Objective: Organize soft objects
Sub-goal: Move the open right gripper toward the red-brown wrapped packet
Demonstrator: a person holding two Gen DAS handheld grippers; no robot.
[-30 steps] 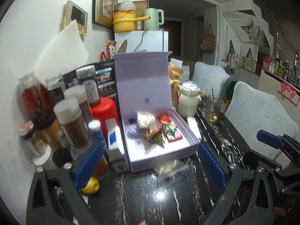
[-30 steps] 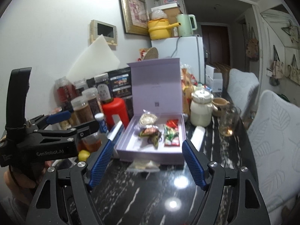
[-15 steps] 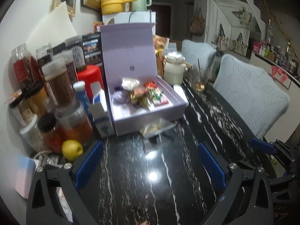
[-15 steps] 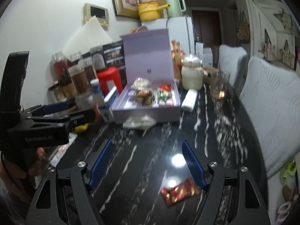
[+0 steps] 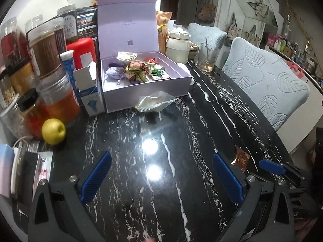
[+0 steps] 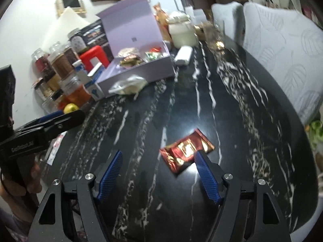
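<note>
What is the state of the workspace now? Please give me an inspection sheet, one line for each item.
Surface: black marble table, glossy, with lamp glare.
Job's things: lilac box open, packets inside; silver pouch against its front; red packet lying alone near the right gripper.
Clutter: jars, yellow fruit, white jug, glass.
Grippers: left gripper open, empty; right gripper closing, one finger at the red packet's edge, nothing gripped.
Cables: white cable at left edge.
Surroundings: padded chairs, wall shelves.
</note>
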